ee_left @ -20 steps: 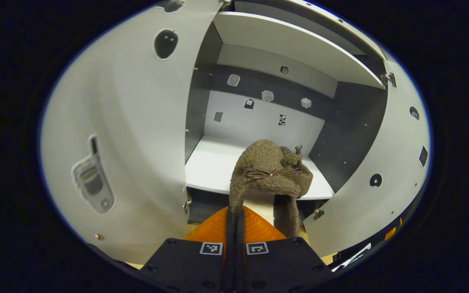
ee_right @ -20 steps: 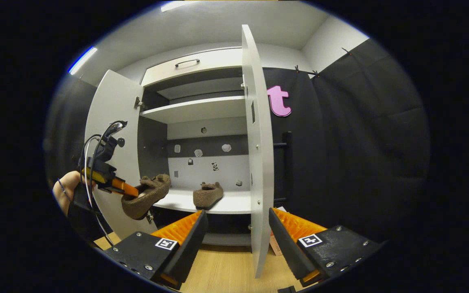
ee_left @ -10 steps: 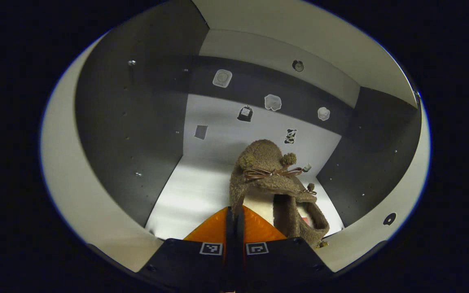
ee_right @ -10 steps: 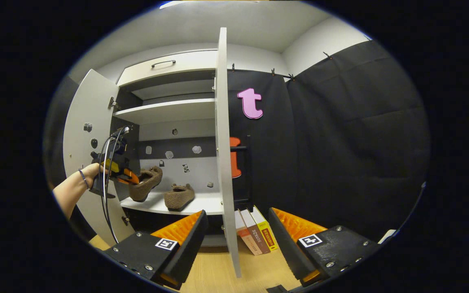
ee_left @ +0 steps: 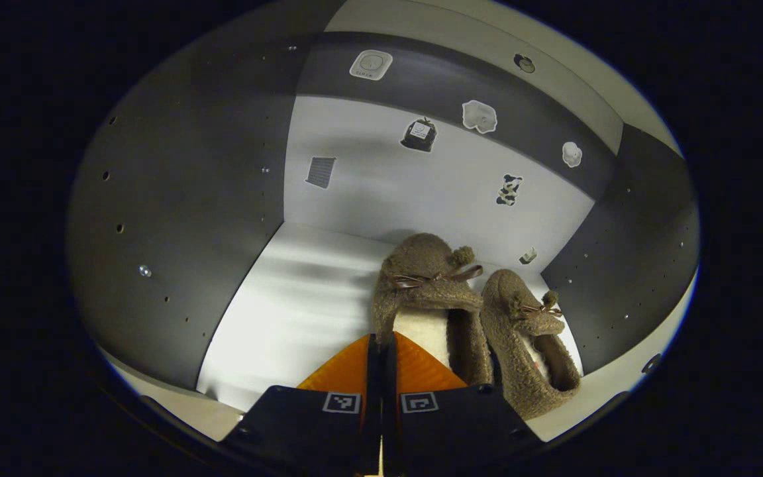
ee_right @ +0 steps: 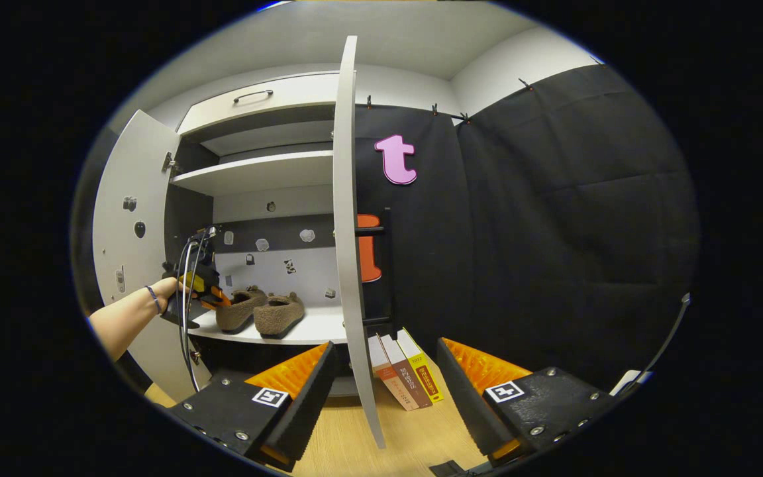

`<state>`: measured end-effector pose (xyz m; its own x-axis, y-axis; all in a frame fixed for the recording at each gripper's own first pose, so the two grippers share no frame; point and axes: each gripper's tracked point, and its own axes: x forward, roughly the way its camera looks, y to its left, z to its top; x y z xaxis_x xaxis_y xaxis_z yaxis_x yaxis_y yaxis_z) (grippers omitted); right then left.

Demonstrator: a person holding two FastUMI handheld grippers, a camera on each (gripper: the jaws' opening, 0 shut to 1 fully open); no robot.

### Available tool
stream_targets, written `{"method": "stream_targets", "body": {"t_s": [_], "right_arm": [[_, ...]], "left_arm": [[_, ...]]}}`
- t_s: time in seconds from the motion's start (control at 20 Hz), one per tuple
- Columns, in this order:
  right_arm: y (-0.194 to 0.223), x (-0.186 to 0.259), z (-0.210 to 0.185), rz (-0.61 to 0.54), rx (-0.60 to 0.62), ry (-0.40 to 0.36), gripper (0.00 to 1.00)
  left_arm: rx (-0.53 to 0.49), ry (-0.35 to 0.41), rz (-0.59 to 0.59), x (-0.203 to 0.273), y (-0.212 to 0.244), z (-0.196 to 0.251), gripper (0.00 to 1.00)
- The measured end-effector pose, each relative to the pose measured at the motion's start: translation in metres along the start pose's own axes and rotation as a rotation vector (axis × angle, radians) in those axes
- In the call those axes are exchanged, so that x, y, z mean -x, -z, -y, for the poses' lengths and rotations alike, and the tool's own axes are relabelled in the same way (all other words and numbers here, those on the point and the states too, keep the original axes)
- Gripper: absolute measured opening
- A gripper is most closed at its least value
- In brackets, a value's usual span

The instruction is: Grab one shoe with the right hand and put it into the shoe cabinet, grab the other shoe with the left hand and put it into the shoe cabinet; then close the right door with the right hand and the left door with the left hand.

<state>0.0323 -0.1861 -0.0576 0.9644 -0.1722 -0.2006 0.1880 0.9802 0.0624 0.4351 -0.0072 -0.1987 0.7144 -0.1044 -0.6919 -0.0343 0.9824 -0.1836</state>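
At the bottom centre of the left gripper view, the left gripper (ee_left: 381, 344) is pinched on the heel rim of a fuzzy brown slipper (ee_left: 429, 291), which sits low over the white cabinet shelf (ee_left: 289, 311); whether its sole rests there is hard to tell. The second slipper (ee_left: 530, 338) lies just beside it, toward the lower right. So the left-hand placement is nearly done; next comes letting go and backing out. In the right gripper view, the right gripper (ee_right: 385, 377) is spread wide and empty, with the right door (ee_right: 345, 232) edge-on at centre frame, ready to be pushed.
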Motion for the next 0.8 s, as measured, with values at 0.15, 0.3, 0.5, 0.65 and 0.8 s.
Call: {"method": "stream_targets", "body": {"t_s": [0.15,0.3,0.5,0.65,0.8], "right_arm": [[0.003,0.000,-0.002,-0.012,-0.004,-0.015,0.93],[0.005,0.001,-0.001,-0.020,-0.001,-0.031,0.93],[0.006,0.003,0.004,-0.022,-0.003,-0.050,0.93],[0.008,0.001,0.016,-0.023,0.002,-0.052,0.93],[0.012,-0.002,0.029,-0.029,0.004,-0.055,0.93]], "left_arm": [[-0.013,0.014,0.058,0.011,-0.013,0.005,0.24],[-0.034,0.026,0.107,0.036,-0.020,0.012,0.25],[-0.061,0.070,0.195,0.082,-0.029,0.032,0.48],[-0.063,0.118,0.269,0.123,-0.029,0.050,0.68],[-0.086,0.094,0.344,0.163,-0.027,0.047,0.81]]}}
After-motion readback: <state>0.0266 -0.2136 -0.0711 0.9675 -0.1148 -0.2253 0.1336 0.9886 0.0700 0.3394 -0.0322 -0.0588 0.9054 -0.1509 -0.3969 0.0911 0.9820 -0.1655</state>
